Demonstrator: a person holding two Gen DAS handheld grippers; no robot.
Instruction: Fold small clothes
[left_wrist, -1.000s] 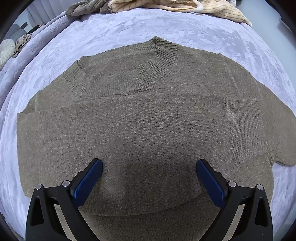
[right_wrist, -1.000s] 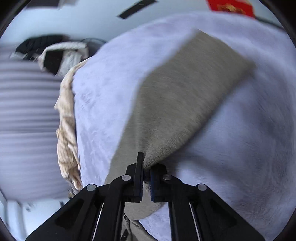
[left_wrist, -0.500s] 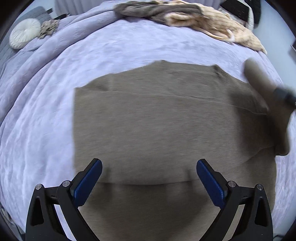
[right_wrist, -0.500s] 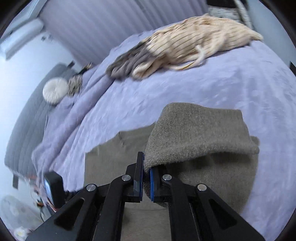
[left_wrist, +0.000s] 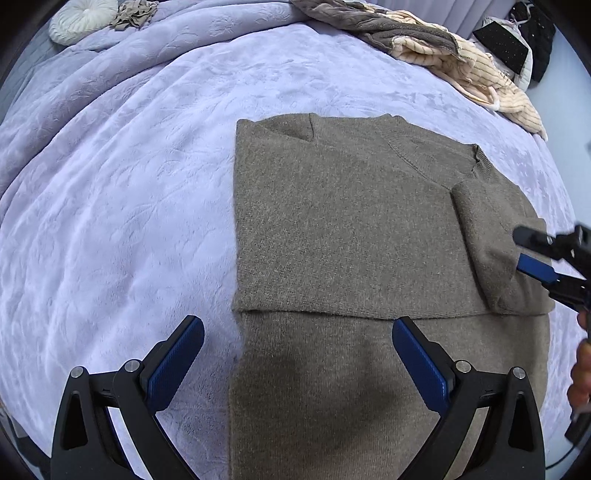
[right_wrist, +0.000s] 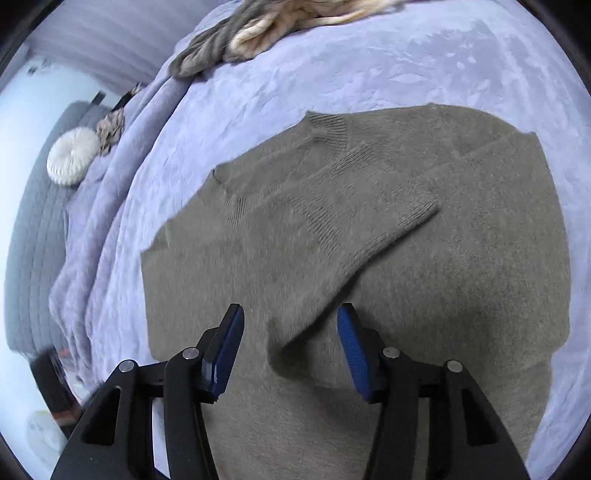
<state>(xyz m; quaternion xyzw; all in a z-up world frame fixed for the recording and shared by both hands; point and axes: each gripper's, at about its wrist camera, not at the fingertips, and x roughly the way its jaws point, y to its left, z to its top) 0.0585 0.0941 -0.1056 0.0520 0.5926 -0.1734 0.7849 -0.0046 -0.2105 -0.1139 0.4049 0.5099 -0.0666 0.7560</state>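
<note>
Right wrist view: my right gripper has just been opening, its jaws now apart above the sleeve, which lies folded across the sweater. My left gripper is spread wide, holding nothing, over the sweater's lower part. The sweater lies flat on the lilac blanket.

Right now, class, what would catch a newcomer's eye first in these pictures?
The brown sweater lies mid-bed on the lilac blanket, both sleeves folded across its chest. The right tongs, jaws just opened, hover over the sleeve they brought there. Crumpled clothes wait at the far edge.
</note>
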